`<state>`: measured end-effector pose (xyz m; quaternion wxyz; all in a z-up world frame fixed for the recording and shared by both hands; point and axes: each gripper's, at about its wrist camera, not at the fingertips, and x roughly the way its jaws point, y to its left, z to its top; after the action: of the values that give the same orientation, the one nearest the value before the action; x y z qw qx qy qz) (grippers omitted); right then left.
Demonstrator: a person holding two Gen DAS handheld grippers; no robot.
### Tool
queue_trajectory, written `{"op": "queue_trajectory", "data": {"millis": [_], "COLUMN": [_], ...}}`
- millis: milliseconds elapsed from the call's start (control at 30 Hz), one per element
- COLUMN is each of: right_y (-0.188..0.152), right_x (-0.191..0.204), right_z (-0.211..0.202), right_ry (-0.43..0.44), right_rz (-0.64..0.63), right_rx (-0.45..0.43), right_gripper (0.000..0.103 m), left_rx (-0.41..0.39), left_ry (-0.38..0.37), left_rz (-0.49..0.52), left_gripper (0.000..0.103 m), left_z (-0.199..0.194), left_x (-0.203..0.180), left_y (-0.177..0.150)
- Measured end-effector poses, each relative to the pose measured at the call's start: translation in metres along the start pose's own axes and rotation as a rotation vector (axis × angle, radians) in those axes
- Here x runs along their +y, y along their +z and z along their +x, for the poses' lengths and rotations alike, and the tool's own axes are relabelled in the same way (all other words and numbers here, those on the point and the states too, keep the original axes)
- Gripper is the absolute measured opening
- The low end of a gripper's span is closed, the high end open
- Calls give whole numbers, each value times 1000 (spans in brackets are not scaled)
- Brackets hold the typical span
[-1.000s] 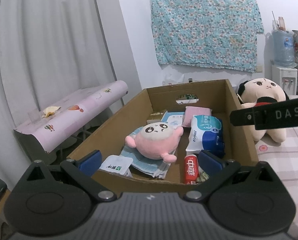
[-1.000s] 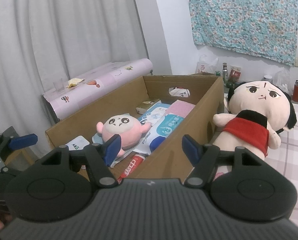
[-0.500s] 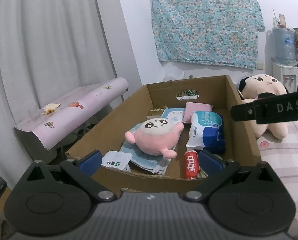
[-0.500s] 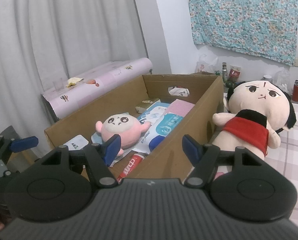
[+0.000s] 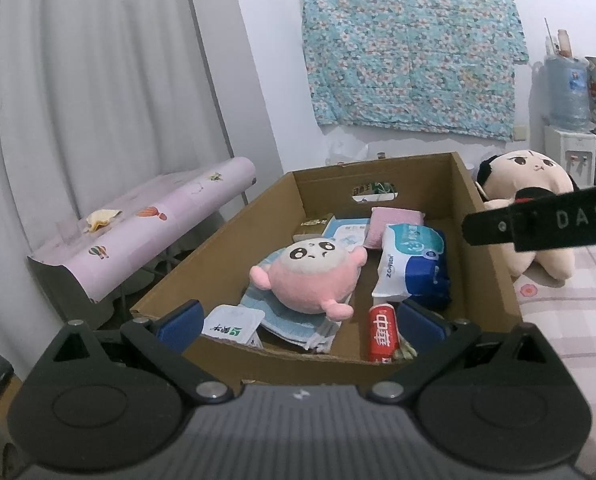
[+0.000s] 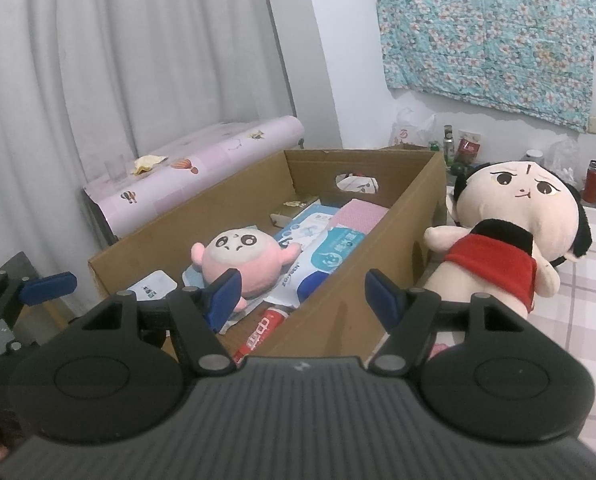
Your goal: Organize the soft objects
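Observation:
A pink round plush (image 5: 309, 276) lies in the open cardboard box (image 5: 493, 248) on a blue striped cloth (image 5: 286, 316); it also shows in the right wrist view (image 6: 244, 258). A large doll in a red top (image 6: 509, 236) sits on the checked bed right of the box (image 6: 401, 216); it shows in the left wrist view (image 5: 533, 196) too. My left gripper (image 5: 298, 320) is open and empty in front of the box's near wall. My right gripper (image 6: 303, 294) is open and empty, above the box's right near corner.
The box also holds a wet-wipes pack (image 5: 413, 264), a pink pad (image 5: 393, 220), a red tube (image 5: 383, 334) and a white sachet (image 5: 232, 324). A pink-covered side table (image 5: 138, 228) stands left. A water dispenser (image 5: 567, 120) stands at the back right. Bottles (image 6: 593, 180) line the wall.
Both grippers have drawn back slightly from the box, so it sits a little farther and lower in view. Nothing was grasped or moved.

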<state>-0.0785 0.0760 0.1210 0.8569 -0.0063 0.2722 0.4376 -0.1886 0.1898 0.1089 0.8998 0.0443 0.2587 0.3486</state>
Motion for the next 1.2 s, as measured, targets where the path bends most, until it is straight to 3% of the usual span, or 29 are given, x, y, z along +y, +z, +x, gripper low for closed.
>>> {"op": "queue_trajectory", "data": {"millis": [1200], "right_y": [2], "right_x": [0], "right_z": [-4], "right_ry": [29], "right_rz": [-10], "right_rx": [13], "right_gripper": [69], "left_rx": [18], "left_ry": [24], "left_rz": [0], "left_gripper": [103], "left_z": [-1], "left_x": [3], "left_y": [6]}}
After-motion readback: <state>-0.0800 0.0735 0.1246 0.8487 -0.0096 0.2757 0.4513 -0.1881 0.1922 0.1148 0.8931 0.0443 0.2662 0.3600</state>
